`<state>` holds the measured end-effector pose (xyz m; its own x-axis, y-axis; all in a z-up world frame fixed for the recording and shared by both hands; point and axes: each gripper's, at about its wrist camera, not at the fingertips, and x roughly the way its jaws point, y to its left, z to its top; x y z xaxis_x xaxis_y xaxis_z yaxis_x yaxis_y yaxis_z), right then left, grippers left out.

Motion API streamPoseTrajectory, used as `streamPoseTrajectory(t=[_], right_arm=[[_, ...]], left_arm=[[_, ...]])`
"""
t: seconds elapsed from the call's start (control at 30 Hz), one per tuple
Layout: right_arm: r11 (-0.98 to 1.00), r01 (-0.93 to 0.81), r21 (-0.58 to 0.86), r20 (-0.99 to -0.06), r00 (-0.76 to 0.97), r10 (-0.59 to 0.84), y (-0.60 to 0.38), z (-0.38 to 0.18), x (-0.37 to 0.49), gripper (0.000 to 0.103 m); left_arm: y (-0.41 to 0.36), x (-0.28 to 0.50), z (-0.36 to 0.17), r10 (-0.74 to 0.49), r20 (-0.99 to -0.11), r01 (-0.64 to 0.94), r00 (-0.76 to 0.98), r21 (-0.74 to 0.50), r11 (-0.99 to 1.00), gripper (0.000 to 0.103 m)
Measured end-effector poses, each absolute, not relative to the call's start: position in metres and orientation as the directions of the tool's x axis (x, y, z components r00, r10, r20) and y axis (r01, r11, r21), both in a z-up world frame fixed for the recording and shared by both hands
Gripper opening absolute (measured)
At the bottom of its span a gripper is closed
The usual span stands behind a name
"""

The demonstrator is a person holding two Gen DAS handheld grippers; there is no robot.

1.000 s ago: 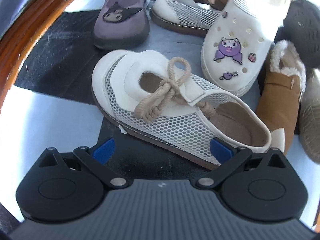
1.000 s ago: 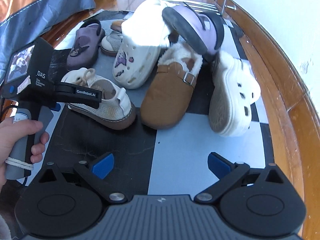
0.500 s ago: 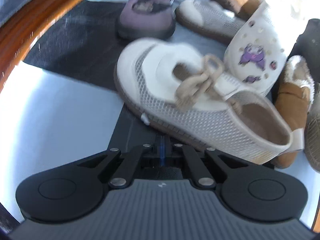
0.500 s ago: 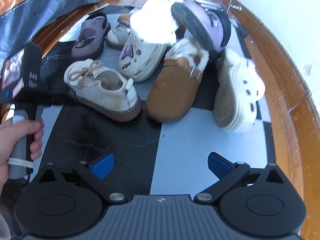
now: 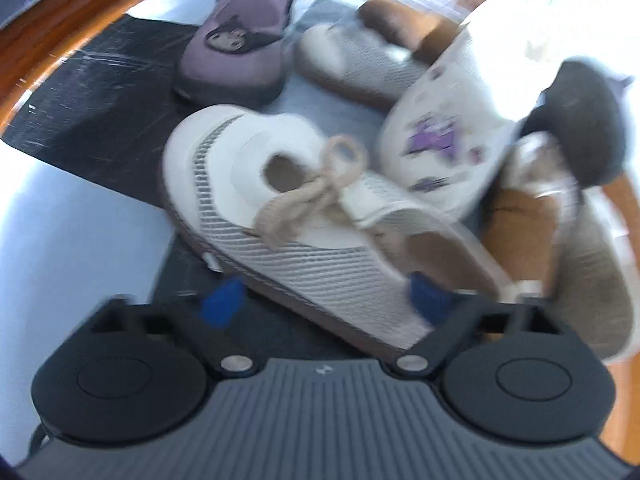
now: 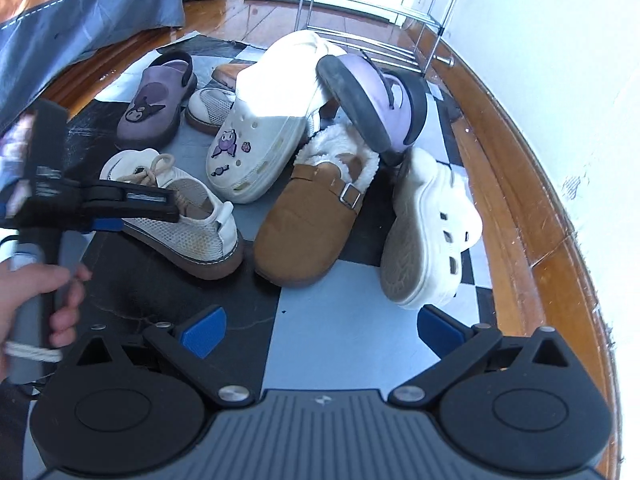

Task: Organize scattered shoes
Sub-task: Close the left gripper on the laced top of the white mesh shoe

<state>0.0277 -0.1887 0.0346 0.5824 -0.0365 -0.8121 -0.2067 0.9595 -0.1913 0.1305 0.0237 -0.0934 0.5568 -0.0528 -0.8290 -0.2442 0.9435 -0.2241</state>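
glossy checkered mat point(image 6: 352, 344); left tongs point(image 5: 326, 298) just spread round mesh lace-up shoe point(image 5: 320, 240), right tongs point(image 6: 320, 326) spread.

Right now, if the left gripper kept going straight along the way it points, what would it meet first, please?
Most likely the cream mesh lace-up shoe. The left gripper, jaws just opened wide, straddles its heel end, with nothing visibly between gripper and shoe. Blur hides whether the pads already touch.

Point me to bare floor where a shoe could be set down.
Free: the pale tile just ahead of the right hand-held gripper, bordered by the brown clog and tipped white clog; also the black tile beside the mesh shoe. Crowded: the pile behind, where the charm clog and purple clog overlap.
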Motion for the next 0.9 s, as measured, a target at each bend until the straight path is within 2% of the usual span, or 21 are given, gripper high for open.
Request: streamPoseTrajectory(t=[0.07, 0.1, 0.13, 0.17, 0.2, 0.23, 0.3, 0.57, 0.67, 0.77, 0.9], right_arm=[[0.96, -0.214, -0.182, -0.82, 0.572, -0.027, -0.189, 0.032, 0.027, 0.102], [0.959, -0.218, -0.179, -0.822, 0.569, -0.024, -0.188, 0.031, 0.027, 0.102], [0.959, -0.222, -0.178, -0.824, 0.566, -0.021, -0.189, 0.031, 0.026, 0.102], [0.958, -0.225, -0.177, -0.826, 0.564, -0.02, -0.189, 0.03, 0.026, 0.102], [0.958, -0.226, -0.176, -0.827, 0.563, -0.019, -0.189, 0.029, 0.026, 0.102], [0.958, -0.226, -0.175, -0.827, 0.562, -0.019, -0.189, 0.029, 0.025, 0.102], [0.96, -0.219, -0.173, -0.83, 0.557, -0.022, -0.191, 0.026, 0.026, 0.102], [0.963, -0.218, -0.161, -0.842, 0.539, -0.019, -0.194, 0.02, 0.025, 0.102], [0.962, -0.222, -0.161, -0.848, 0.53, -0.02, -0.195, 0.017, 0.025, 0.102], [0.961, -0.222, -0.166, -0.851, 0.525, -0.025, -0.196, 0.014, 0.025, 0.102], [0.963, -0.212, -0.164, -0.855, 0.518, -0.032, -0.2, 0.011, 0.028, 0.102]], left_arm=[[0.027, 0.135, -0.1, -0.015, -0.831, -0.267, 0.556, -0.196, 0.943, 0.099], [0.03, 0.136, -0.101, 0.005, -0.833, -0.284, 0.553, -0.182, 0.941, 0.082], [0.033, 0.134, -0.101, 0.013, -0.831, -0.292, 0.556, -0.18, 0.939, 0.076], [0.035, 0.131, -0.099, 0.012, -0.826, -0.293, 0.563, -0.186, 0.938, 0.064], [0.036, 0.128, -0.095, 0.008, -0.82, -0.288, 0.572, -0.191, 0.938, 0.043], [0.036, 0.125, -0.092, 0.009, -0.817, -0.284, 0.577, -0.191, 0.939, 0.038], [0.036, 0.121, -0.087, 0.017, -0.814, -0.287, 0.581, -0.185, 0.94, 0.024], [0.062, 0.109, -0.081, -0.077, -0.781, -0.294, 0.619, -0.322, 0.9, 0.01], [0.064, 0.107, -0.066, -0.109, -0.736, -0.202, 0.668, -0.321, 0.925, 0.01], [0.053, 0.11, -0.056, -0.135, -0.718, -0.107, 0.683, -0.281, 0.954, 0.018], [0.022, 0.121, -0.051, -0.101, -0.715, -0.017, 0.692, -0.156, 0.988, 0.062]])
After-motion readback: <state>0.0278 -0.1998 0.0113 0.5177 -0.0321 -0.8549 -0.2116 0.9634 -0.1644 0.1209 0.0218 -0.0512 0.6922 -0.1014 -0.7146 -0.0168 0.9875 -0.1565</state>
